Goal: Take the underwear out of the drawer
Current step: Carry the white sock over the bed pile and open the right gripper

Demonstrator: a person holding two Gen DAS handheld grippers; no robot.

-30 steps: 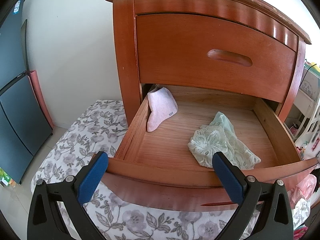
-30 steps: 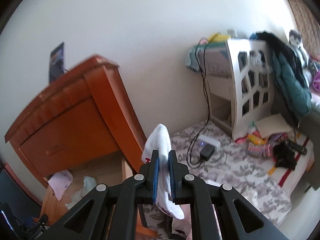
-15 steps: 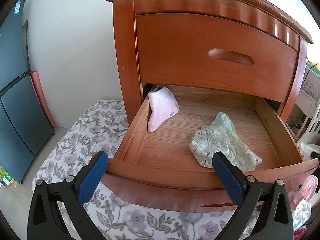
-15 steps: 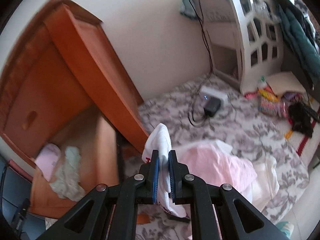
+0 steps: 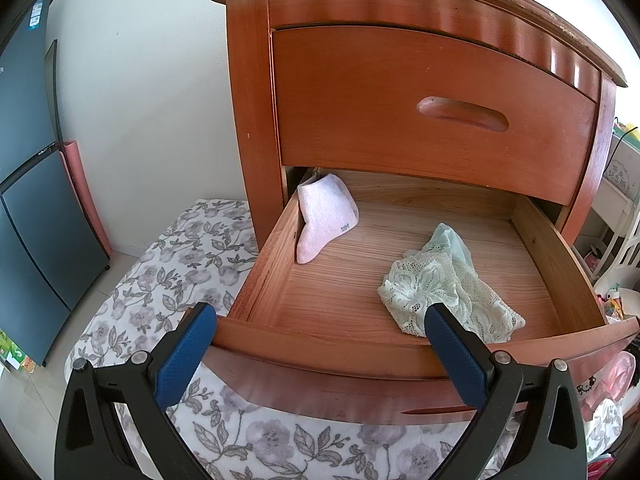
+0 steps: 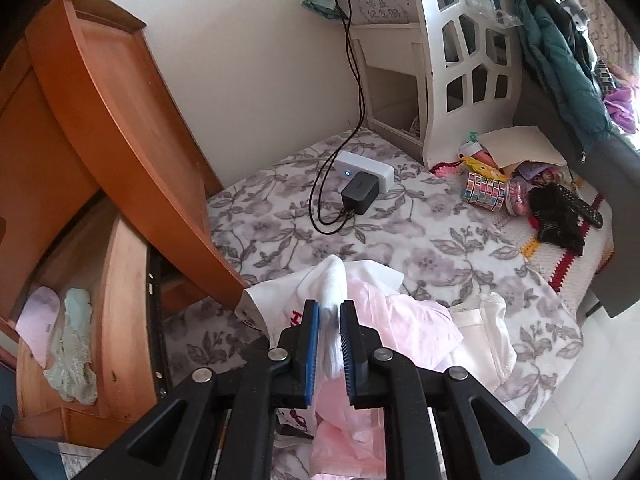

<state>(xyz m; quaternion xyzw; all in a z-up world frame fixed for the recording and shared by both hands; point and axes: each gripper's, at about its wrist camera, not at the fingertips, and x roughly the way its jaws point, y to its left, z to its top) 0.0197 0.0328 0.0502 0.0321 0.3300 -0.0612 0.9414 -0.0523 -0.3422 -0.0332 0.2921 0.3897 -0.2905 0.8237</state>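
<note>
The bottom drawer (image 5: pixel 320 348) of the wooden nightstand (image 5: pixel 400 80) is pulled out. On its floor lie mint lace underwear (image 5: pixel 440 292) at the right and a pink sock (image 5: pixel 326 216) against the left wall. My left gripper (image 5: pixel 320 312) is open just in front of the drawer's front edge, holding nothing. My right gripper (image 6: pixel 330 308) is to the right of the nightstand, low over a pile of clothes (image 6: pixel 408 328). A white sock (image 6: pixel 332 280) sits between its pads, and its jaws are opening. The lace underwear (image 6: pixel 72 352) shows at the far left of the right wrist view.
A floral sheet (image 6: pixel 400 232) covers the floor around the nightstand. A power strip with a black adapter (image 6: pixel 362 184) and cable lies by the wall. A white shelf unit (image 6: pixel 452 52), toys (image 6: pixel 492 192) and a hanging jacket (image 6: pixel 560 60) stand at the right. A dark cabinet (image 5: pixel 28 200) stands at the left.
The right gripper has sunk and tipped downward with the white sock, ending over the clothes pile, and its gap has widened slightly. The left gripper and the drawer's contents have not moved.
</note>
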